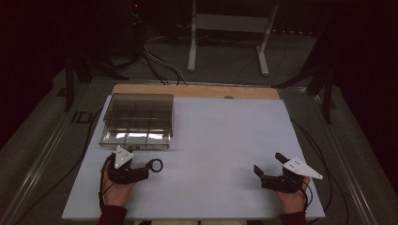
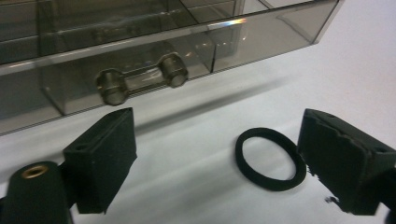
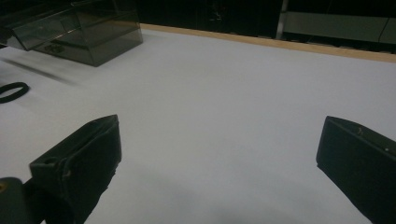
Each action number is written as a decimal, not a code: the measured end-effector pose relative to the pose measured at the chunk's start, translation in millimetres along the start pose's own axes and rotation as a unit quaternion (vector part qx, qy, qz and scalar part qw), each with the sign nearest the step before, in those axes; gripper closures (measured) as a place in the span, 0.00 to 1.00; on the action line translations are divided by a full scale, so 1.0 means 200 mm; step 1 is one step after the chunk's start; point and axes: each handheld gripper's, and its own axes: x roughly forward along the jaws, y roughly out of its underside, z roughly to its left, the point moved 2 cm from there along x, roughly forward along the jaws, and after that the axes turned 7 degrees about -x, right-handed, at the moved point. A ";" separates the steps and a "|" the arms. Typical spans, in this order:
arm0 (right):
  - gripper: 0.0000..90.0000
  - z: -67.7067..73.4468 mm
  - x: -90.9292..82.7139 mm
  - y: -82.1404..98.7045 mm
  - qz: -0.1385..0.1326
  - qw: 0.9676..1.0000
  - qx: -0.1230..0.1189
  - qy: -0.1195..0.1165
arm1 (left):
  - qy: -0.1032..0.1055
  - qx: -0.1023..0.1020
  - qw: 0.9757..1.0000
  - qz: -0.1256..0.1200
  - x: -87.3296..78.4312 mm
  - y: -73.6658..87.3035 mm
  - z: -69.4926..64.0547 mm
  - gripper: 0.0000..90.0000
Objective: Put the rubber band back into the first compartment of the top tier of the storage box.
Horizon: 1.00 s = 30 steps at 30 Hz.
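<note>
A black rubber ring (image 2: 271, 158) lies flat on the white table top (image 1: 220, 140), just in front of a smoked clear compartment box (image 1: 138, 119). My left gripper (image 2: 215, 135) stands open around the ring. The ring rests close against the right-hand jaw and well away from the other. In the high view the left gripper (image 1: 149, 168) is at the front left, with the ring (image 1: 156, 165) at its tips. My right gripper (image 1: 270, 164) rests open at the front right, nothing between its jaws (image 3: 219, 140). The ring (image 3: 11, 92) shows far off at the left edge of the right gripper view.
The box (image 2: 140, 46) has its lid down, with a clear latch (image 2: 140, 81) on the front wall facing my left gripper. A wooden strip (image 1: 197, 90) runs along the table's far edge. Beyond it stand a white frame (image 1: 230, 28) and floor cables (image 1: 159, 65).
</note>
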 end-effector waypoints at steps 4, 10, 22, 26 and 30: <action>0.01 0.00 0.00 0.00 0.000 1.000 0.000 -0.001 | 0.006 0.004 1.000 0.017 0.03 0.00 -0.02 0.19; 0.01 0.00 0.00 0.00 0.001 1.000 0.001 0.000 | 0.005 0.015 0.999 0.042 0.08 0.00 -0.07 0.31; 0.01 -0.01 -0.01 0.00 0.001 1.000 0.001 -0.001 | 0.002 0.039 0.993 0.107 0.14 0.03 -0.11 0.84; 0.01 -0.01 0.00 0.00 0.002 1.000 0.000 -0.001 | 0.003 0.044 0.993 0.112 0.14 0.02 -0.12 0.97; 0.01 -0.01 0.00 0.00 0.003 1.000 0.000 -0.001 | 0.010 0.037 0.993 0.111 0.14 0.02 -0.11 0.99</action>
